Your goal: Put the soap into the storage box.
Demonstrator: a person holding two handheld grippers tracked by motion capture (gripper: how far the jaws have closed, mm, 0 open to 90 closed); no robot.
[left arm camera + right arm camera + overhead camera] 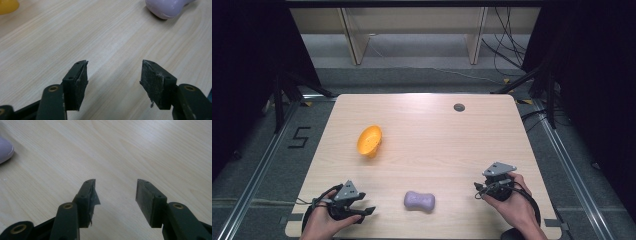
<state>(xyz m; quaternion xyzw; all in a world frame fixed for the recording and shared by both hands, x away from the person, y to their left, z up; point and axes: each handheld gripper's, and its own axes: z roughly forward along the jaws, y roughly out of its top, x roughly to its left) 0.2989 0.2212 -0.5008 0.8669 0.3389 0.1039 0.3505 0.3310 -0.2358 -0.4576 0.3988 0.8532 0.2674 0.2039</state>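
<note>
High view: wooden table (422, 130), both grippers low at the near edge, lilac dumbbell-shaped piece (419, 201) lying between them, orange bowl (369, 140) farther back toward the left, tipped on its side.
Left gripper (368, 212): held in a hand at the near left corner, jaws apart with nothing between them, aimed across the boards toward the lilac piece (167, 8).
Right gripper (478, 187): held at the near right, jaws likewise apart and empty, lilac piece (5, 150) off at the left rim of its own view.
Step in hand: likely the start, both tools parked, nothing gripped yet.
Next move: probably a short reach inward to the lilac piece, jaws straddling its narrow waist before closing.
Edges: lilac piece near the front edge, so better pushed away than toward it.
Open room: bare wood between the lilac piece and the orange bowl (7, 6), and across the whole right half.
</note>
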